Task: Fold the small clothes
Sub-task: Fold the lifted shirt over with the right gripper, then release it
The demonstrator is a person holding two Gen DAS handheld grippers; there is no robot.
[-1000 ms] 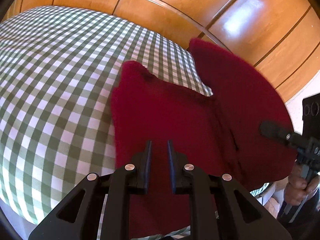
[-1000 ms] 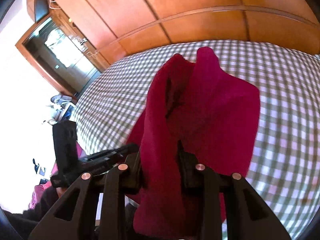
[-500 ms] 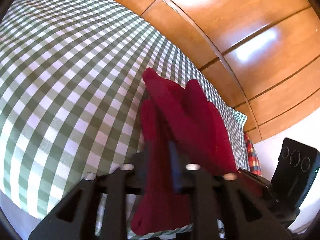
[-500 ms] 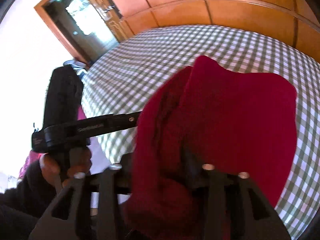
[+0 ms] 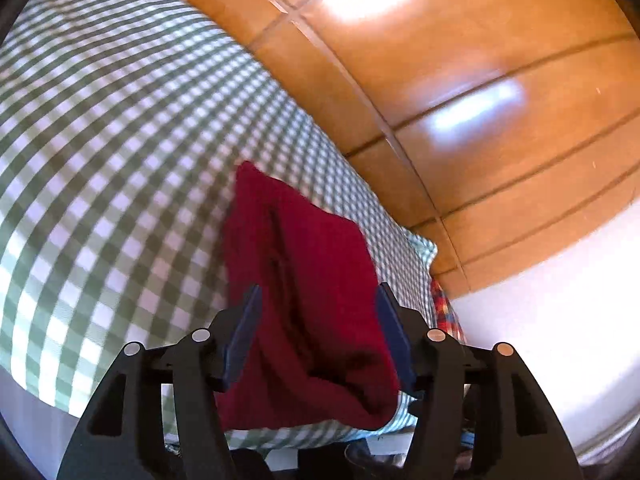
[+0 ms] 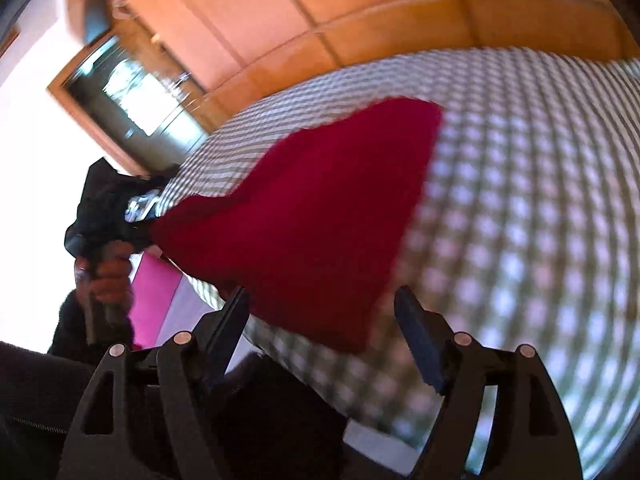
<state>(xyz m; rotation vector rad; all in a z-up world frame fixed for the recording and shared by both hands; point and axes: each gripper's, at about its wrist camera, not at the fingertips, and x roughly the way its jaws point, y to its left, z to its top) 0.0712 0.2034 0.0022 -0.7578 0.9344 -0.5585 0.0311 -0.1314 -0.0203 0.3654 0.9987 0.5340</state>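
Observation:
A dark red knitted garment [image 5: 316, 296] lies folded near the front edge of the green-and-white checked bed cover [image 5: 100, 168]. My left gripper [image 5: 318, 312] is open, its jaws wide apart on either side of the cloth, holding nothing. The garment also shows in the right wrist view [image 6: 320, 216] as a folded wedge. My right gripper [image 6: 320, 316] is open just in front of the garment's near edge, empty. The left gripper's body and the hand holding it [image 6: 106, 248] show at the left of that view.
A wooden panelled wall [image 5: 460, 80] runs behind the bed. A plaid cloth [image 5: 446, 312] lies at the bed's right edge. A doorway [image 6: 132, 92] and a pink object [image 6: 154, 300] are left of the bed. The bed's front edge is close below both grippers.
Both grippers were shut on the red garment and holding it up. They have laid it folded on the bed, opened and let go.

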